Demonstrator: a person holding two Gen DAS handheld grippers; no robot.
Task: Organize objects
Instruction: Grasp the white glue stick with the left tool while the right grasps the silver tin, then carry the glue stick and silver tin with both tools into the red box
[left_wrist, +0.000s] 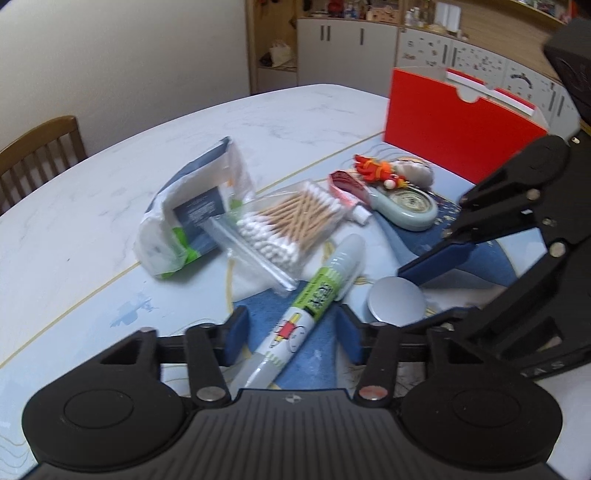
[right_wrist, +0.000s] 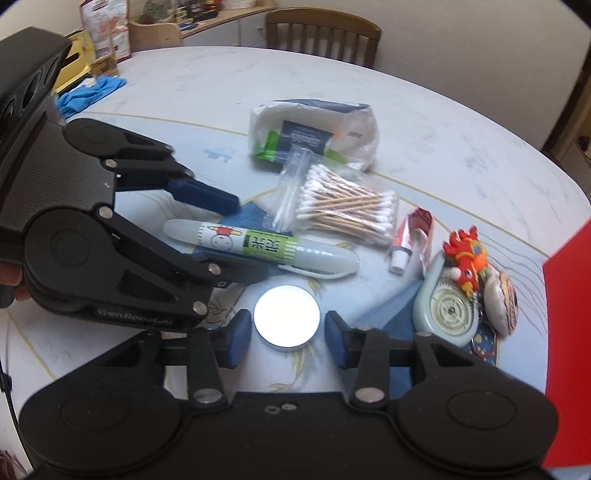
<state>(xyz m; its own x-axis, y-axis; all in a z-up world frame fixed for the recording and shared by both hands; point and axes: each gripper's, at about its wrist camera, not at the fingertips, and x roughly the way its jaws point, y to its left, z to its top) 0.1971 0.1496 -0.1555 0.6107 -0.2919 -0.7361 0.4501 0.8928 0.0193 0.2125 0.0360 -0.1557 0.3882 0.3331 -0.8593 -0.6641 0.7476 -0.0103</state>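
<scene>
Clutter (right_wrist: 343, 210) on marbled table (right_wrist: 461, 122), kitchen cabinets (left_wrist: 347, 48) behind

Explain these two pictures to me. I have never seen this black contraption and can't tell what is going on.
A person holds a two-finger claw in each hand, with a camera on each. One picture looks along the left claw, which straddles a fat marker pen. The other looks along the right claw, which straddles a round silver tin. Neither looks gripped yet. Also on the table: bagged cotton swabs, a tissue pack, a small tube, a red toy keychain and a red box.
</scene>
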